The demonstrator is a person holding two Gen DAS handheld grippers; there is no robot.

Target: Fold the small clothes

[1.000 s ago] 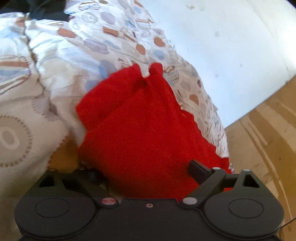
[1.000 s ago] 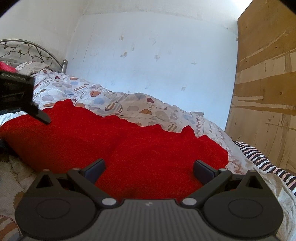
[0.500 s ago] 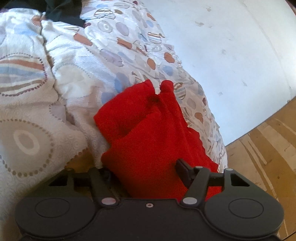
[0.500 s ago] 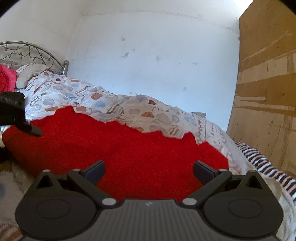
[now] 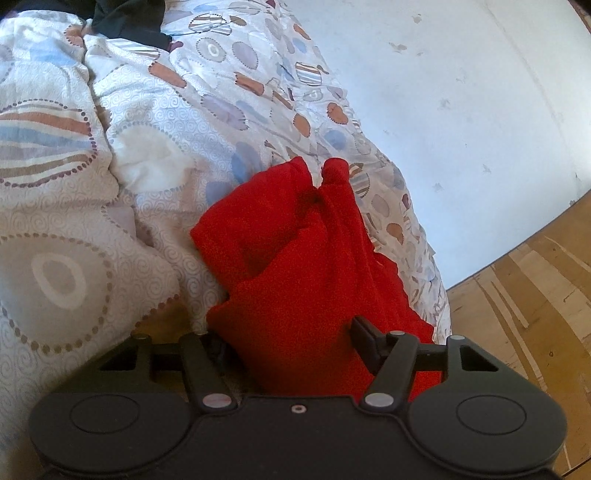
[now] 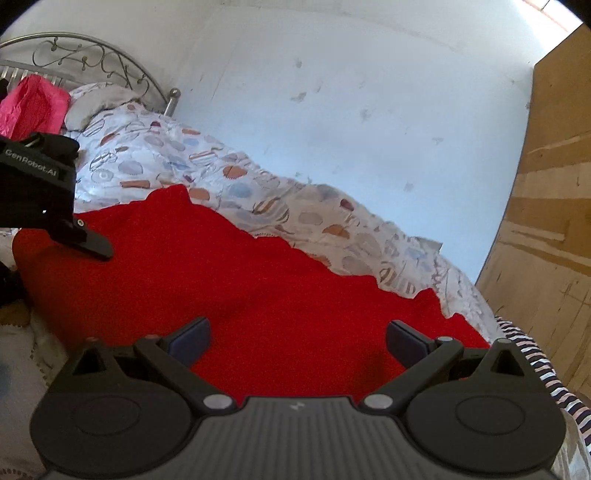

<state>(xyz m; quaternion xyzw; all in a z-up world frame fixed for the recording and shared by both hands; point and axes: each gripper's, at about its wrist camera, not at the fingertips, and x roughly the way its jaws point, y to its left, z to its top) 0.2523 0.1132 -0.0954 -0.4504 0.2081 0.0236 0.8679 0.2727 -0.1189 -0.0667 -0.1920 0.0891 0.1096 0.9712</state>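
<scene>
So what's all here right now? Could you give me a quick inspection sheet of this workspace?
Surface: a bed under a patterned quilt, rumpled, printed with circles.
Job's things: one red garment, spread over the quilt and bunched at the end nearest the left gripper.
Clutter: a pink cloth by the metal headboard; a dark cloth further up the bed; a striped fabric at the bed's edge.
Grippers: left gripper shut on a bunch of the red garment; right gripper open, above the garment, gripping nothing.
Cables: nothing seen.
Surroundings: a marked white wall; a wooden panel to the right.
</scene>
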